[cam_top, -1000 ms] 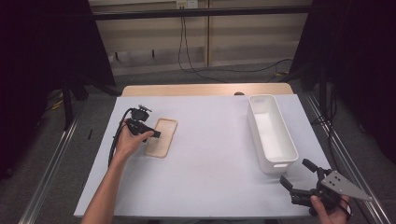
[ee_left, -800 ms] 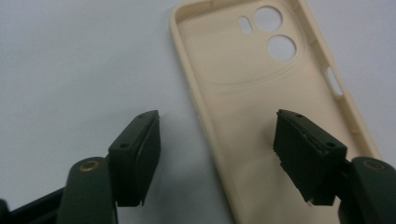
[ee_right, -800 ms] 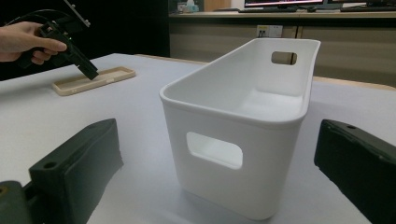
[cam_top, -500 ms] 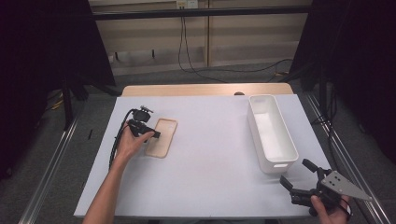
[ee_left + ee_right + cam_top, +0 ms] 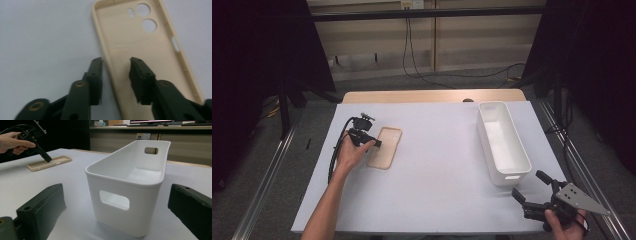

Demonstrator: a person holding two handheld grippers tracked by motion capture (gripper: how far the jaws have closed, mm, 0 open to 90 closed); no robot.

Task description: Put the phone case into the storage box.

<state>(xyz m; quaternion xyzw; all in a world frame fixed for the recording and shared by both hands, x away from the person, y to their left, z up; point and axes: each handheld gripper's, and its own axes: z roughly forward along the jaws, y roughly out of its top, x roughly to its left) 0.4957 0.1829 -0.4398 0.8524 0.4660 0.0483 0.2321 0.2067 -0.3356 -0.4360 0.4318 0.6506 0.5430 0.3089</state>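
A beige phone case (image 5: pixel 385 148) lies open side up on the white table cover, left of the middle. My left gripper (image 5: pixel 376 144) points down at its left long edge. In the left gripper view, that gripper (image 5: pixel 116 61) straddles the rim of the case (image 5: pixel 140 42), with one jaw outside on the table and the other inside. The jaws have just been closing, and a gap still shows on the inner side. My right gripper (image 5: pixel 529 185) rests open at the front right corner. Its wide jaws (image 5: pixel 116 188) face the end of a white bin (image 5: pixel 125 192).
The white bin (image 5: pixel 507 176) stands lengthwise at the right, with nothing inside and handle holes in its ends. The white table cover (image 5: pixel 437 180) spans the wooden table (image 5: pixel 432 96). Black frame posts and cables stand beyond the far edge.
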